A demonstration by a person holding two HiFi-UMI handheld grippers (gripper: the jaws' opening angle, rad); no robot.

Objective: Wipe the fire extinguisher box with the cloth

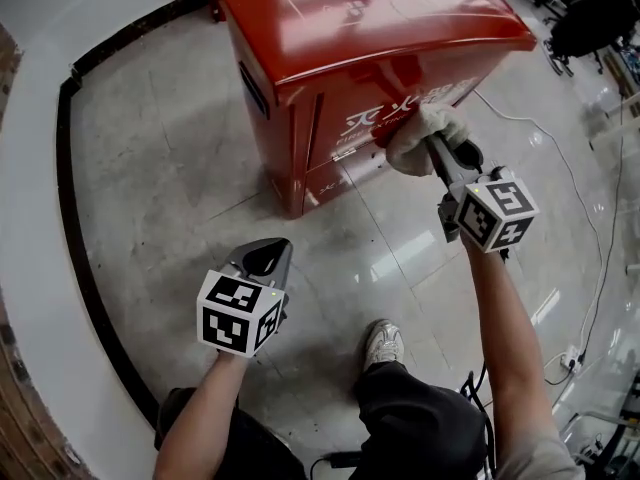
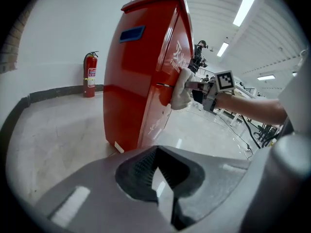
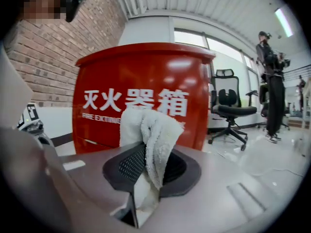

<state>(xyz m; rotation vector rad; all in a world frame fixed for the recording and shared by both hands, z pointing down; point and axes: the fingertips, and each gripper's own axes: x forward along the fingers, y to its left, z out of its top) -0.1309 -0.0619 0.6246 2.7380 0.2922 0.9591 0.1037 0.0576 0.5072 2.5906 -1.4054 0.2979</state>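
Gripping cloth (image 1: 418,136) against box (image 1: 370,28), right gripper (image 1: 438,156), left gripper (image 1: 272,256) closed, extinguisher (image 2: 89,74) behind, chair (image 3: 233,111) beyond

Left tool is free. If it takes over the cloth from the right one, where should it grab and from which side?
Take the cloth by the loose fold hanging below the right tool, coming in low from the person's left. The box front backs the far side and the right tool holds the near end, so only that drooping fold is free.
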